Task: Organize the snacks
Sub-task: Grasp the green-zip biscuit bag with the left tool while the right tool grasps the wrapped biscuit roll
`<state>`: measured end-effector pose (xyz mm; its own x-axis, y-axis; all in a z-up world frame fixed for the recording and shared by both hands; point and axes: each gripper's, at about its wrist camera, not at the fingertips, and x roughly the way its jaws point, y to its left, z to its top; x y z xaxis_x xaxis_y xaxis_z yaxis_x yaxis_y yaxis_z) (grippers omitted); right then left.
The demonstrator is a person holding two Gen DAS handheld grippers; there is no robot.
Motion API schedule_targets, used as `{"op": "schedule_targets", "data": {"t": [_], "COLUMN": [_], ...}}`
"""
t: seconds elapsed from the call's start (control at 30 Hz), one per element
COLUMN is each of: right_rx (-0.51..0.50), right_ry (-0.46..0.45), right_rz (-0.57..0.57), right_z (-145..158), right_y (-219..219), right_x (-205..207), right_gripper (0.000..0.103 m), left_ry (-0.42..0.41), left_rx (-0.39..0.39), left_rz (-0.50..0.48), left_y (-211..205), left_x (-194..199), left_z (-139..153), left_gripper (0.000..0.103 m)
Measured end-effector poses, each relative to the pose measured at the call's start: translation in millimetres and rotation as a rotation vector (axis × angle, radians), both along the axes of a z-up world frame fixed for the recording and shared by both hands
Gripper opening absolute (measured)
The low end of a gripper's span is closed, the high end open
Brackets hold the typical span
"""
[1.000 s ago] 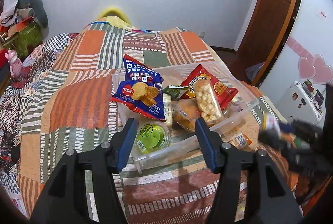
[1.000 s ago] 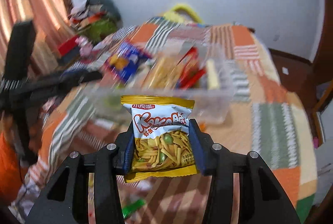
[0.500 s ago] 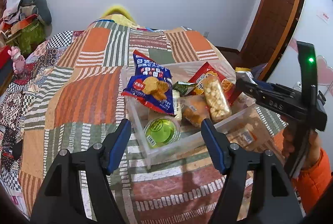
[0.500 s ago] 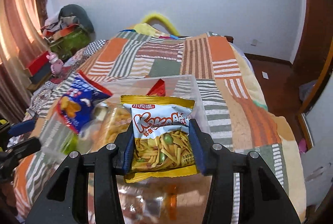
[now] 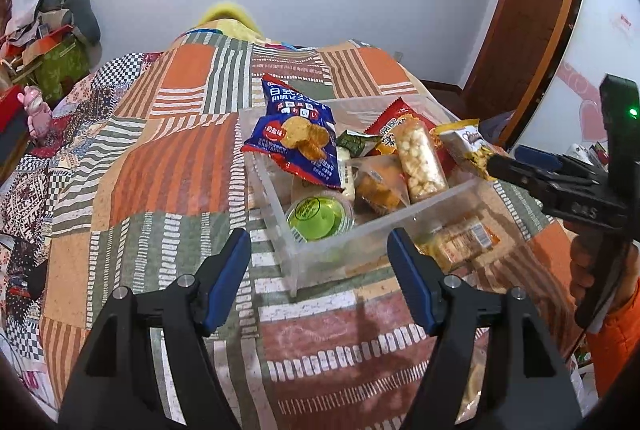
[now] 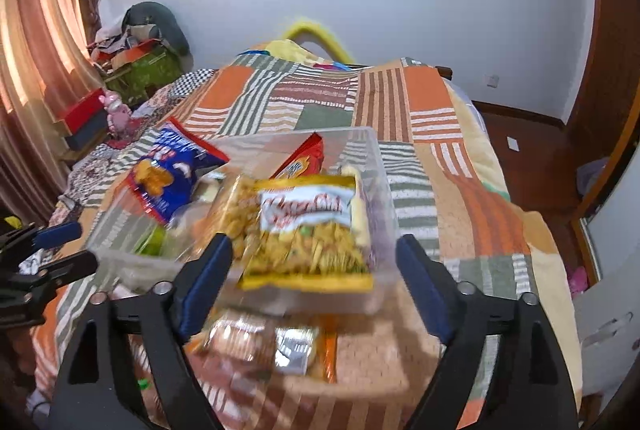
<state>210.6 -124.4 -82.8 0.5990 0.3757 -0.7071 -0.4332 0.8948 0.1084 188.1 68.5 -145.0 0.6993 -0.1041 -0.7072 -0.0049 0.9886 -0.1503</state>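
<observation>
A clear plastic bin [image 5: 384,226] stands on a patchwork bedspread and holds several snacks: a blue cracker bag [image 5: 294,142], a red bag [image 5: 394,124], a puffed-corn pack [image 5: 420,162] and a green jelly cup [image 5: 318,218]. My right gripper [image 6: 316,270] is open just over the bin's near edge [image 6: 120,258]. The yellow snack bag [image 6: 308,226] lies blurred between and beyond its fingers, free of them, over the bin; it also shows in the left wrist view [image 5: 466,146]. My left gripper [image 5: 320,270] is open and empty before the bin's near corner.
A wrapped snack [image 5: 460,242] lies on the bedspread beside the bin, and loose packets [image 6: 260,346] lie below my right gripper. The bedspread [image 5: 160,170] stretches left of the bin. A wooden door [image 5: 532,10] stands at the right.
My right gripper has opened and let go of the yellow snack bag, which has dropped toward the bin. My left gripper has edged back and left a little.
</observation>
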Motion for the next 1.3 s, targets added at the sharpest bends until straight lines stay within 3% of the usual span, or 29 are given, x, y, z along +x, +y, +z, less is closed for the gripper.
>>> {"op": "schedule_targets", "data": {"t": [0.23, 0.47, 0.67, 0.83, 0.97, 1.13, 1.3], "right_rx": [0.0, -0.057, -0.085, -0.077, -0.081, -0.043, -0.028], "right_ry": [0.085, 0.2, 0.243, 0.224, 0.2, 0.169, 0.115], "right_rz": [0.044, 0.058, 0.063, 0.085, 0.091, 0.059, 0.036], "right_z": [-21, -59, -74, -70, -63, -49, -29], "right_y": [4, 29, 38, 33, 27, 9, -10], "right_x": [-17, -4, 7, -3, -16, -30, -50], "right_gripper": [0.096, 0.096, 0.098, 0.076, 0.076, 0.076, 0.076], "left_ry": [0.013, 0.049, 0.068, 0.068, 0.069, 0.054, 0.073], "left_rx": [-0.002, -0.012, -0.024, -0.025, -0.021, -0.007, -0.015], "left_rz": [-0.008, -0.016, -0.03, -0.051, -0.079, -0.122, -0.182], "left_y": [-2, -2, -5, -13, -25, -47, -72], "left_x": [-15, -22, -25, -30, -37, -50, -57], "left_z": [-5, -18, -23, -20, -14, -5, -5], "left_gripper": [0.074, 0.074, 0.074, 0.074, 0.076, 0.089, 0.094]}}
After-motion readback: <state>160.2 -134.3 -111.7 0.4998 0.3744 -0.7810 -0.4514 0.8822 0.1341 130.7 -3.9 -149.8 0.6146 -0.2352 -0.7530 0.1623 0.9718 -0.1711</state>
